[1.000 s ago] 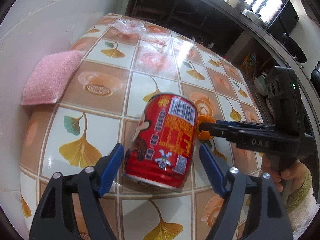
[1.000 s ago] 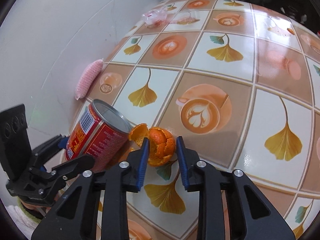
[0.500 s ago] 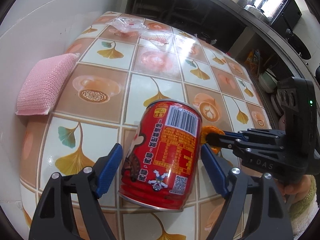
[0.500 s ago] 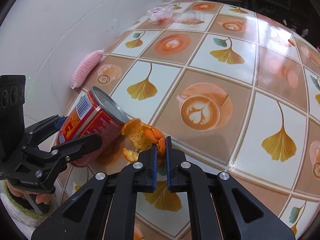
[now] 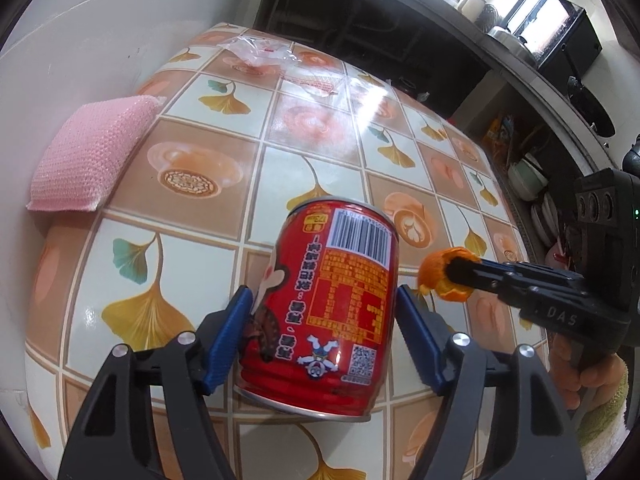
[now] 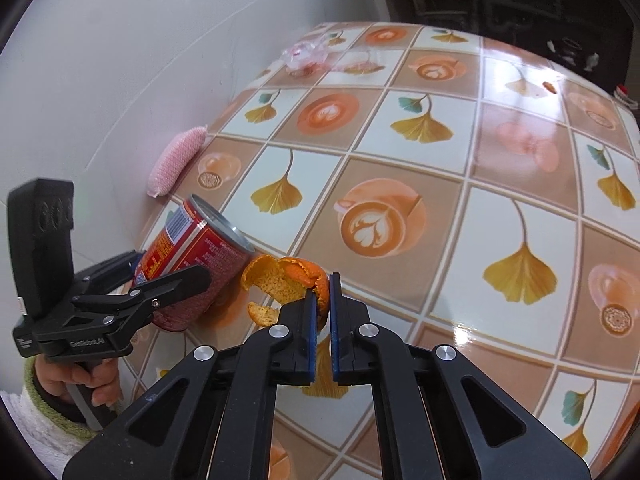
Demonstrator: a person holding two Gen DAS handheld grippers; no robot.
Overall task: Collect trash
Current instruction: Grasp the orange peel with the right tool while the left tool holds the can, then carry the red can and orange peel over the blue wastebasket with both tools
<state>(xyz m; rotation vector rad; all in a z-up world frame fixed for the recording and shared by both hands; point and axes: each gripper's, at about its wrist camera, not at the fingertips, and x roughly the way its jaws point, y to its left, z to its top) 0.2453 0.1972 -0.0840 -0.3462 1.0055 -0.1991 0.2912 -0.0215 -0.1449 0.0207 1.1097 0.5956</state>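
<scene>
Since a second ago right gripper (image 6: 323,300) has clamped jaws on orange peel (image 6: 286,280), lifting it off bench (image 6: 440,152). Left gripper (image 5: 324,332) jaws closing around tilted red can (image 5: 328,304), peel at its 3 o'clock; likely one item per hand.
</scene>
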